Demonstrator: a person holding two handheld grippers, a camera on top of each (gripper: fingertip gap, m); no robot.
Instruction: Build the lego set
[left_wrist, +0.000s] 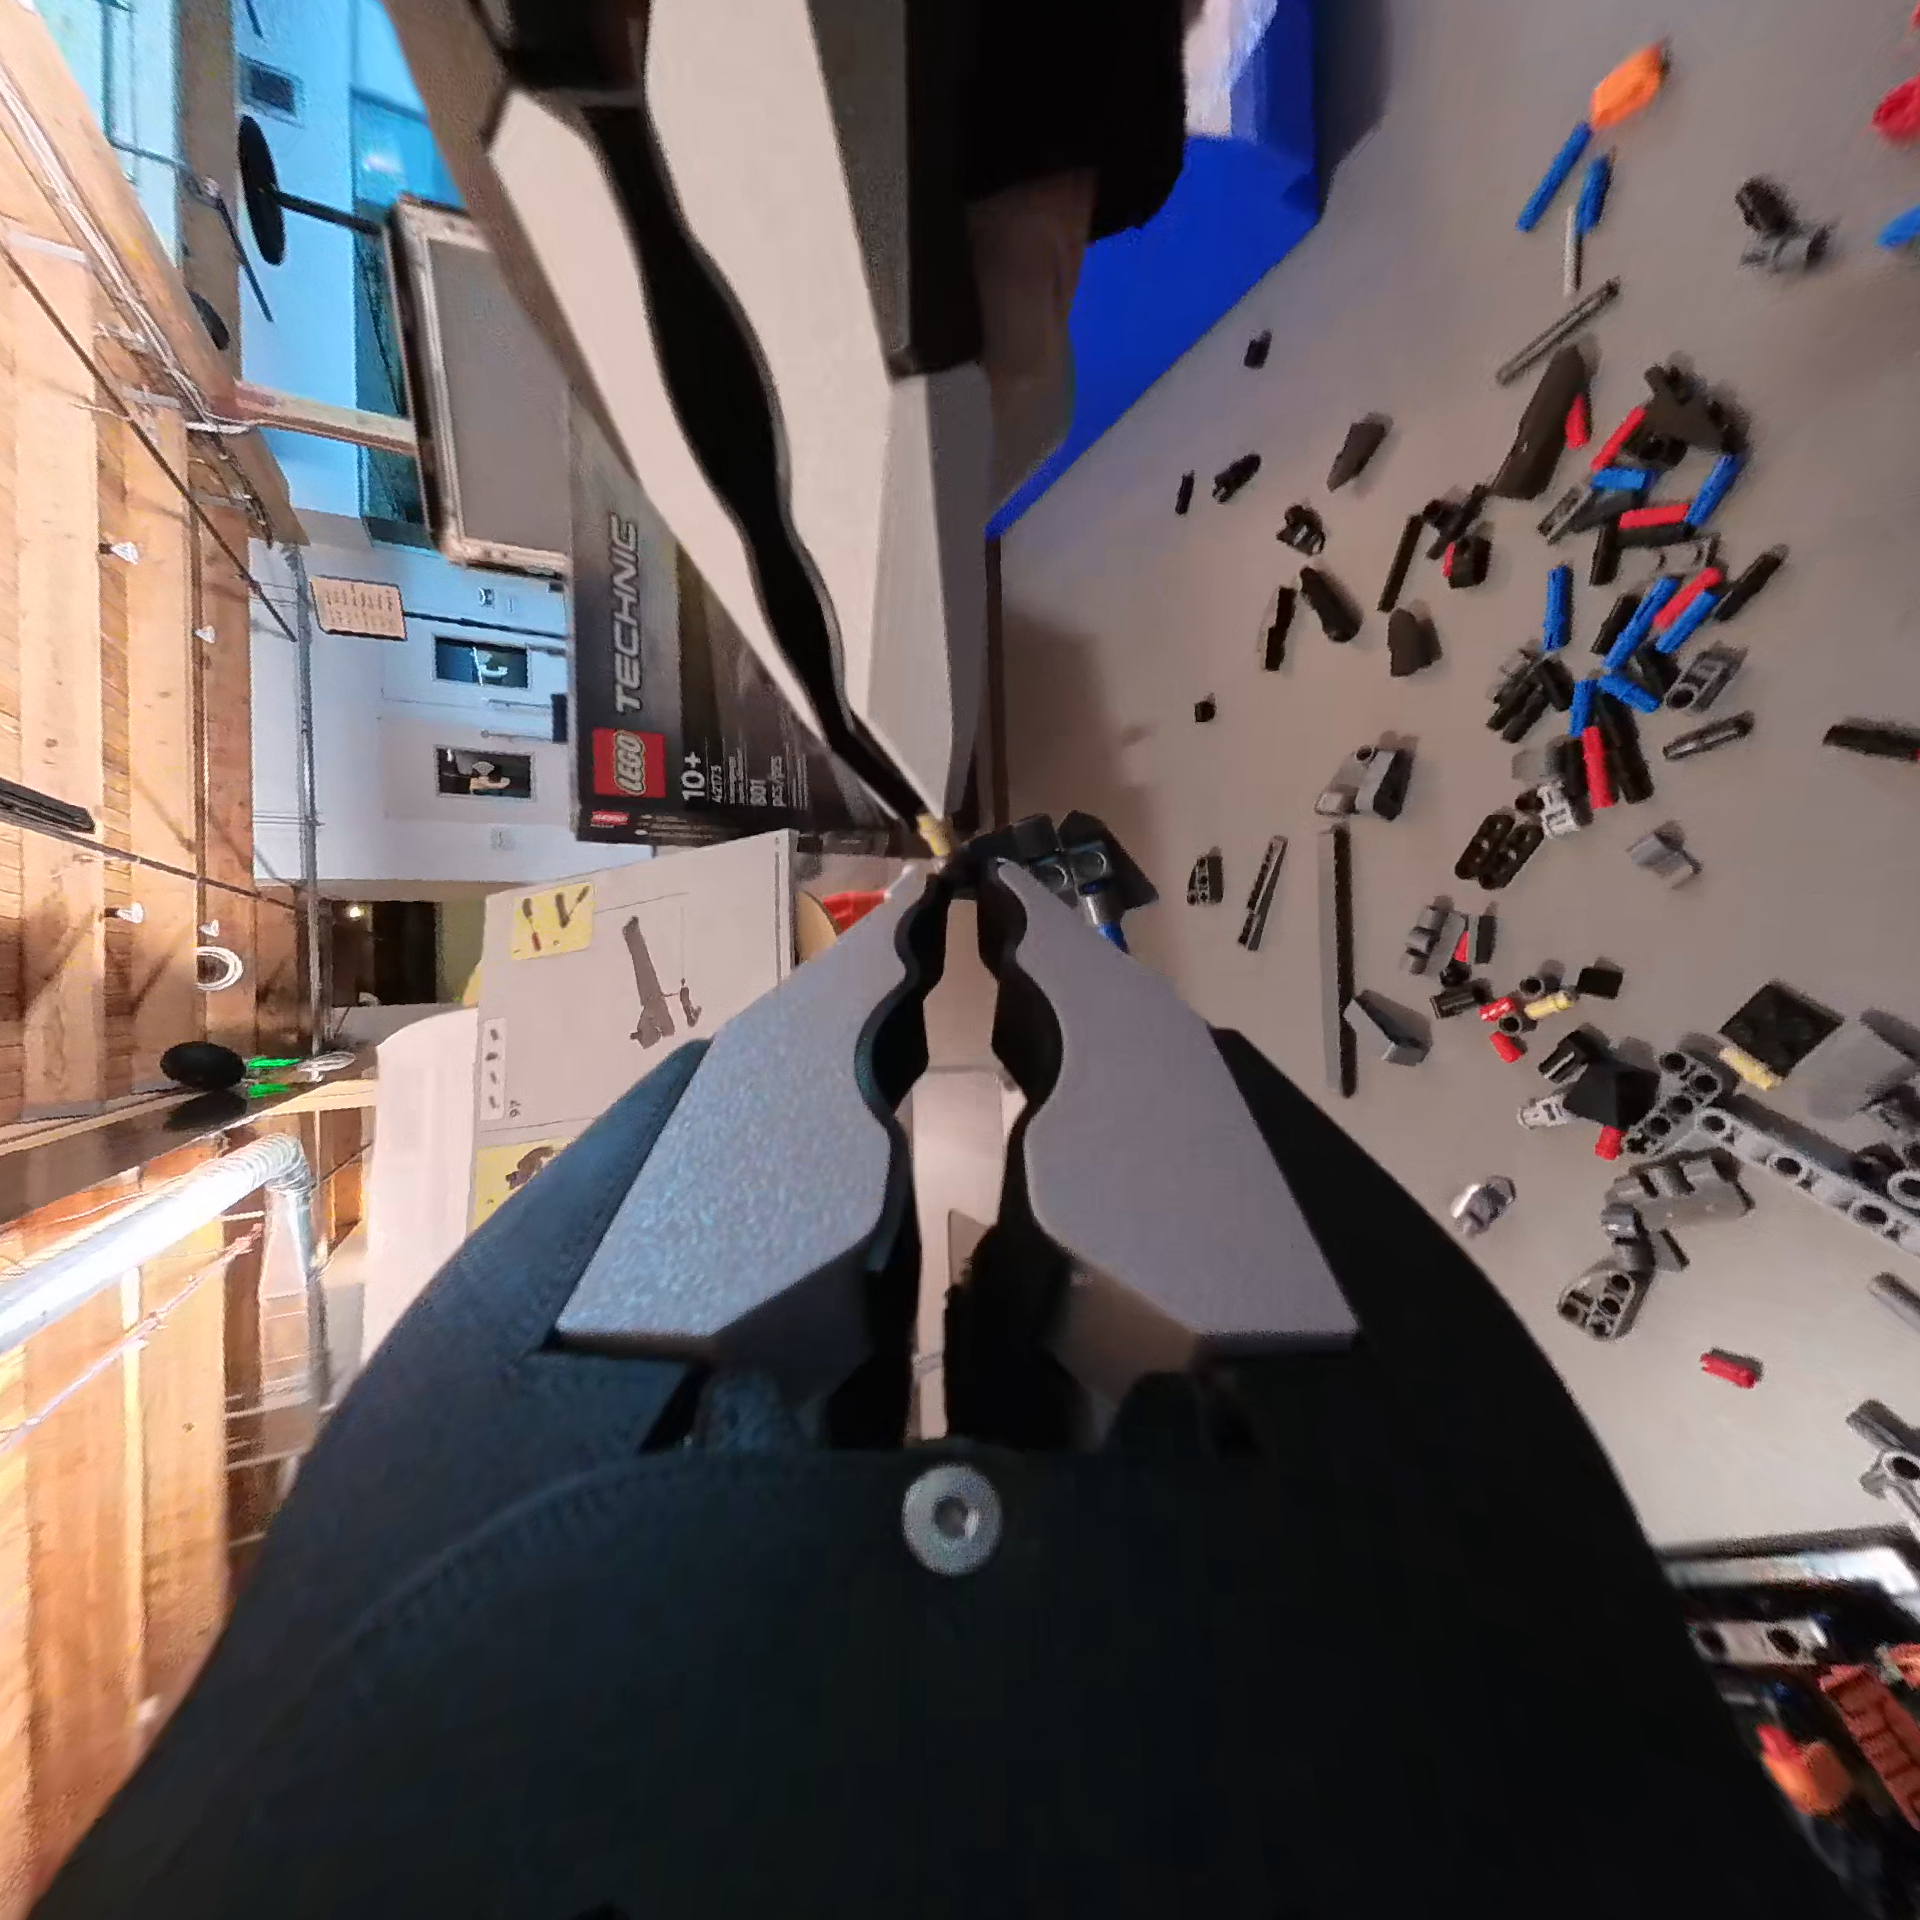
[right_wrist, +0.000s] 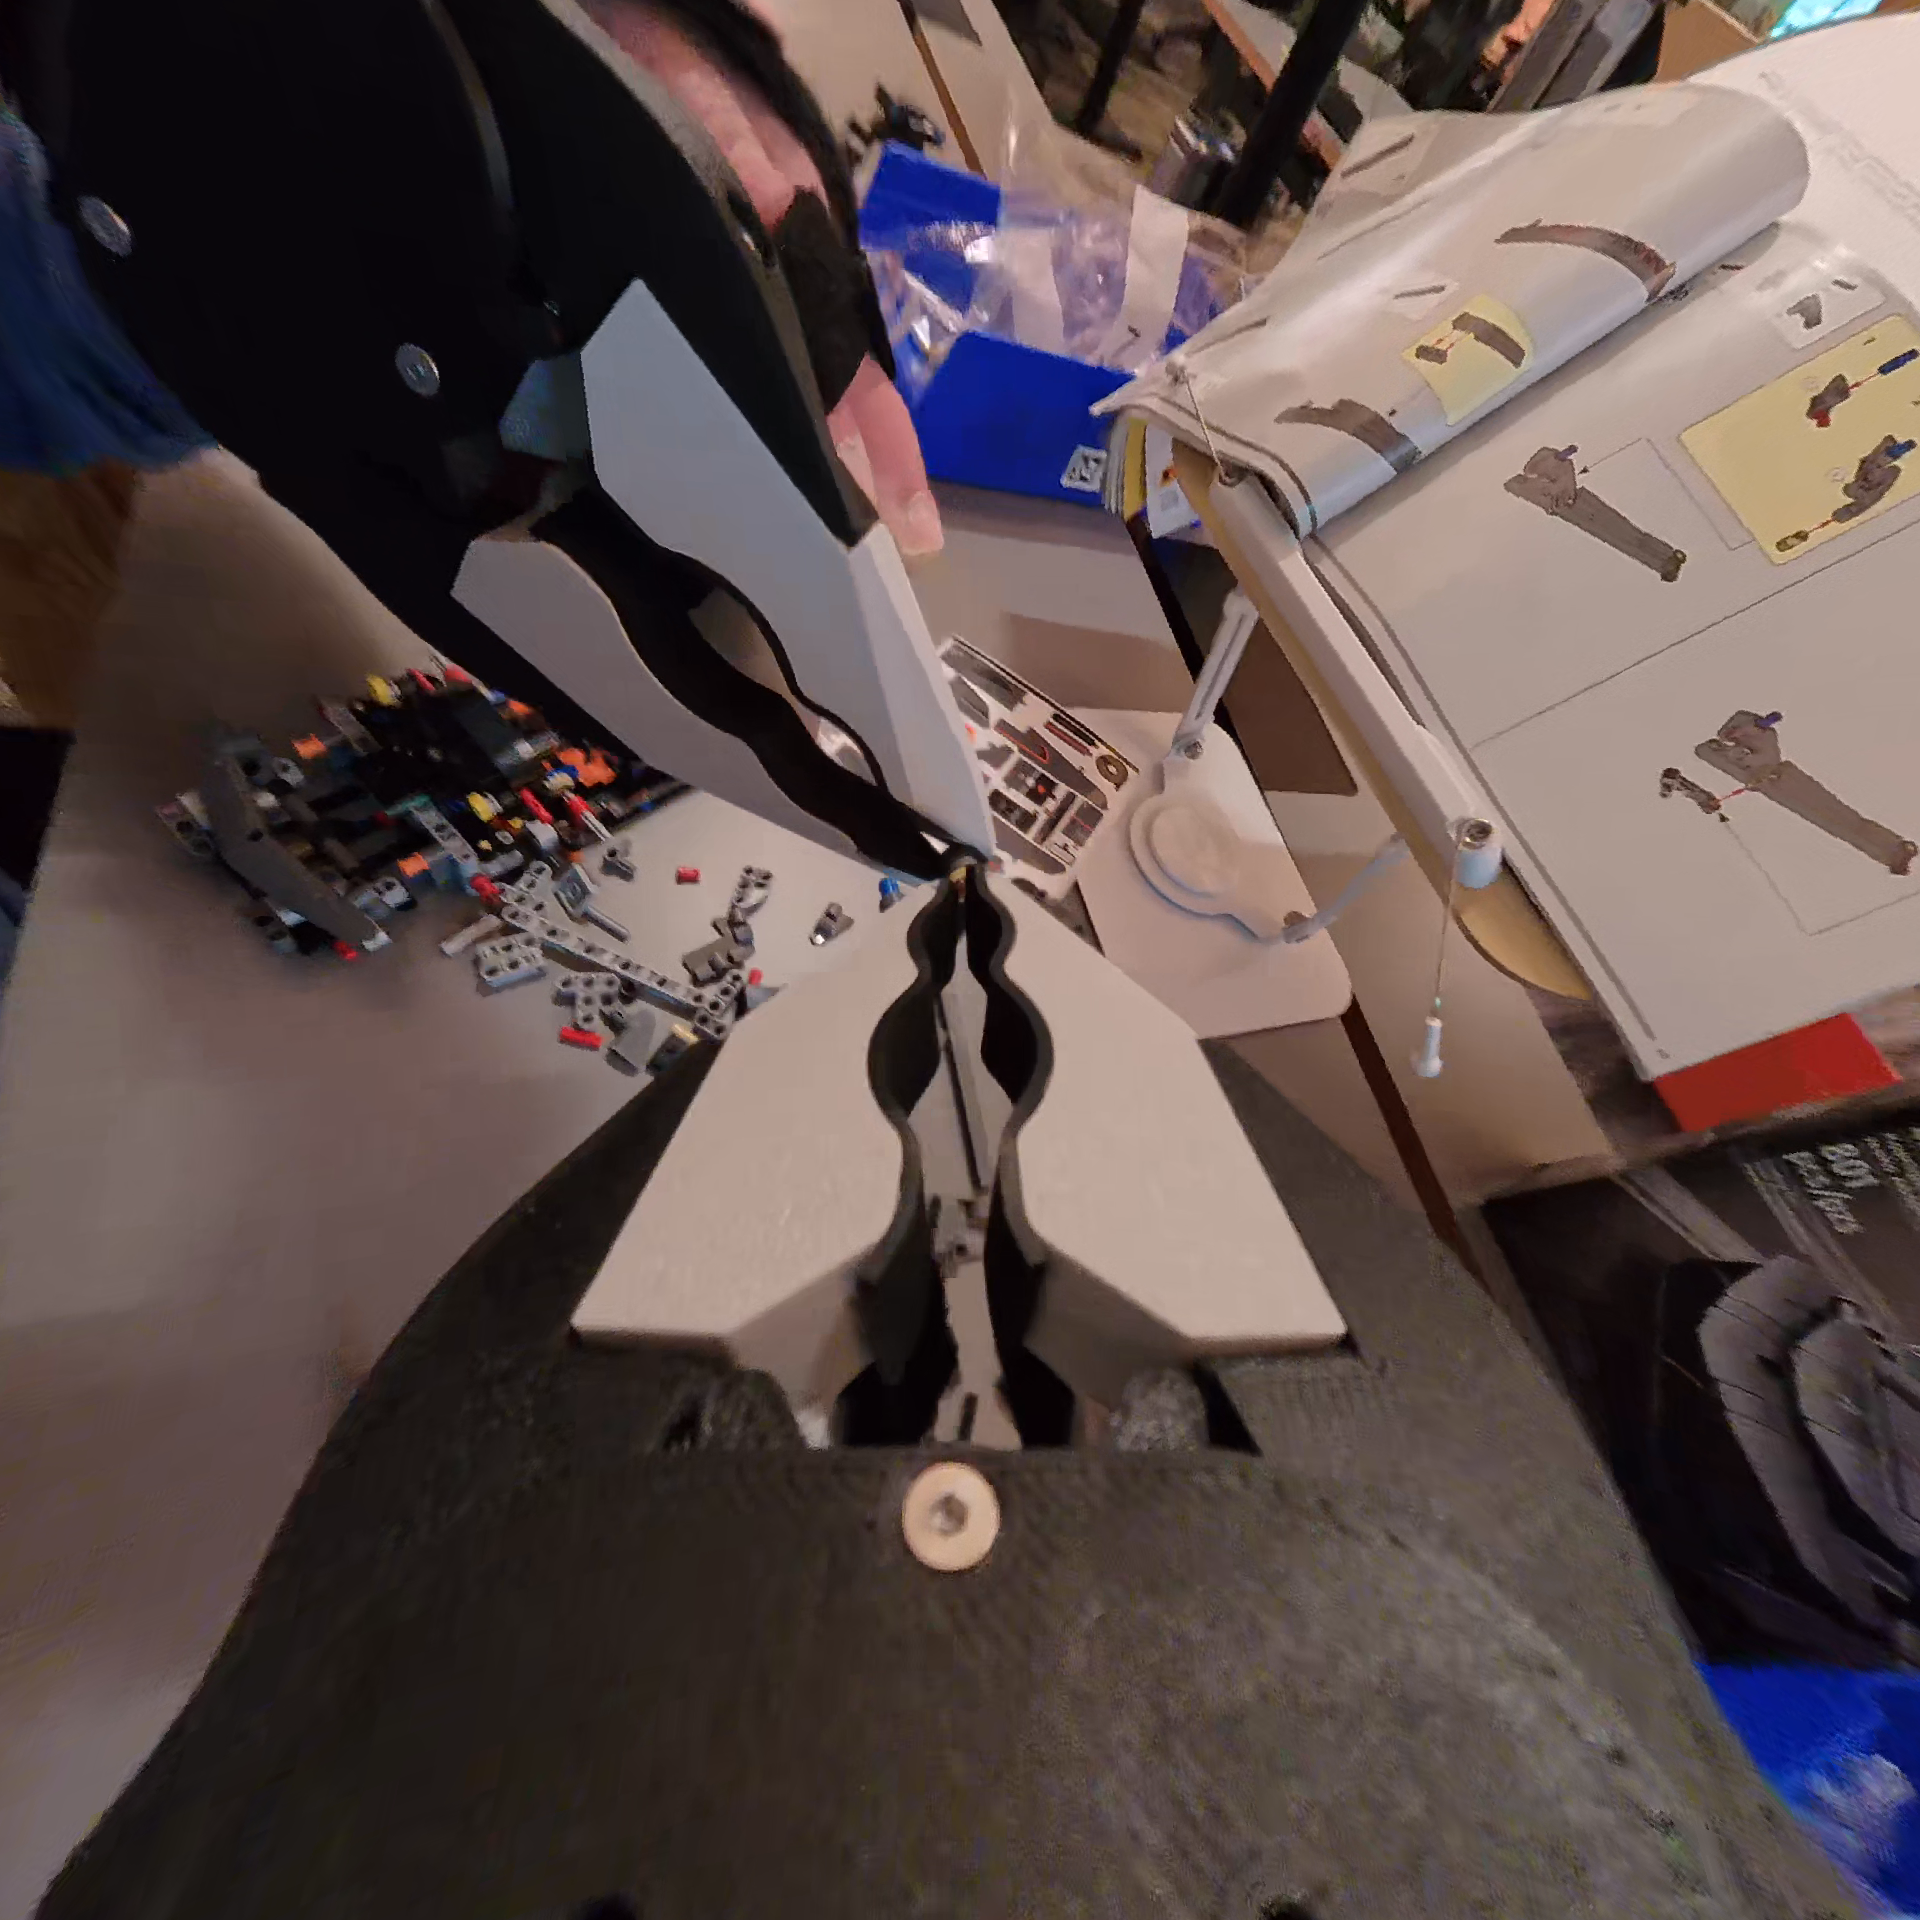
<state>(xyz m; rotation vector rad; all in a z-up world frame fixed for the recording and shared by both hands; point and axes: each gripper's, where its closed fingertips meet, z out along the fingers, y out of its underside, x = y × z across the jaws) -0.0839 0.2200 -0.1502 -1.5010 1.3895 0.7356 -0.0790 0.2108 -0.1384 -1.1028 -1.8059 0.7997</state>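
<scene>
Left wrist view: left gripper (left_wrist: 961, 883) jaws clenched on small dark assembly (left_wrist: 1070, 847); right gripper (left_wrist: 940, 821) jaws pinching tan pin (left_wrist: 932, 829). Light, rigid, slippery; grip flat sides.

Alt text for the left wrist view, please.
The left gripper pinches a small dark grey assembly, meeting the right gripper, which holds a tan pin. Loose bricks litter the grey table.

We see a pale grey worktop (left_wrist: 1164, 644) w/ loose lego pieces (left_wrist: 1621, 644) strewn over it at 3 o'clock. Part-built assembly (right_wrist: 353, 810) sits at 9 o'clock, sticker sheet (right_wrist: 1039, 769) nr centre, blue bin (right_wrist: 997, 405) at 12.
</scene>
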